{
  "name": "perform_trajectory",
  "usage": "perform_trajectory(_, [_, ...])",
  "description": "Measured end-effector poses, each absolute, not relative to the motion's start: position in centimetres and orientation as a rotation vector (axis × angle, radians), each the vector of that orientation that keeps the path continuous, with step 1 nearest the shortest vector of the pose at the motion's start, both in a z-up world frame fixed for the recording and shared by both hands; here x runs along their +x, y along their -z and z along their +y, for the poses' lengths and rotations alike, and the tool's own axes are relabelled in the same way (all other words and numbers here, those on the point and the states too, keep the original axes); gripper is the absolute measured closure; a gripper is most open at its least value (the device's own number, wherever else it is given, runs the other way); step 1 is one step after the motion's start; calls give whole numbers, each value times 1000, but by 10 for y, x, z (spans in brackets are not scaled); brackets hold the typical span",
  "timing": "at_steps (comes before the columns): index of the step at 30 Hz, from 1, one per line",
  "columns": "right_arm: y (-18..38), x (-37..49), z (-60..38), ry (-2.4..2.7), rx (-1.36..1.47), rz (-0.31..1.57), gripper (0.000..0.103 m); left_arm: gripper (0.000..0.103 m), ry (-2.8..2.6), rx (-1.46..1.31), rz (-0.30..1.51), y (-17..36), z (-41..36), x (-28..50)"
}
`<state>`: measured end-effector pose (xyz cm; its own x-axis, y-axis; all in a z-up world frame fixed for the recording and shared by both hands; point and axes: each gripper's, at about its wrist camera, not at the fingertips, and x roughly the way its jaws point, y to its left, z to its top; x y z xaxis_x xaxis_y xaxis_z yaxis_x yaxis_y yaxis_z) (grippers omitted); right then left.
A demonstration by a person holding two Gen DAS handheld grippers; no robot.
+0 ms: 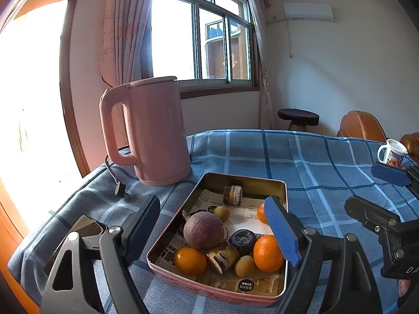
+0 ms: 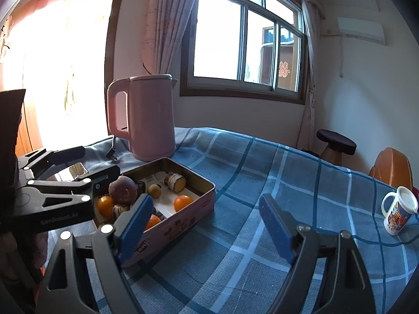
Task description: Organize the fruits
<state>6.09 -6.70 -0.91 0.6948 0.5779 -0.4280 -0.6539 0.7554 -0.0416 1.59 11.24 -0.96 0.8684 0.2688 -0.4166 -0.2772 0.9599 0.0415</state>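
Observation:
A pink metal tin (image 1: pixel 285 191) lined with printed paper stands on the blue checked cloth. In it lie a purple round fruit (image 1: pixel 203 230), three oranges (image 1: pixel 189 260), small yellow fruits (image 1: pixel 244 265) and dark cut pieces (image 1: pixel 232 195). My left gripper (image 1: pixel 212 204) hangs open over the tin's near end, its pads wide apart and touching nothing. My right gripper (image 2: pixel 207 209) is open above bare cloth just right of the tin (image 2: pixel 207 183), with nothing between its fingers. The left gripper (image 2: pixel 78 164) also shows at the tin's left side.
A pink kettle (image 1: pixel 154 130) stands behind the tin, its cord and plug (image 1: pixel 120 189) on the cloth. A shiny flat object (image 1: pixel 83 227) lies left of the tin. A printed mug (image 2: pixel 399 214) stands far right. A stool (image 2: pixel 336 141) and a chair are beyond the table.

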Motion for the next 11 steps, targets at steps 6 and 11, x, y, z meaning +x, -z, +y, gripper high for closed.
perform_trajectory(6, [12, 62, -72, -684, -189, 414, 17, 16, -292, 3, 415, 9, 107, 14])
perform_trajectory(11, [12, 64, -80, -672, -176, 420, 17, 16, -274, 14, 413, 9, 101, 14])
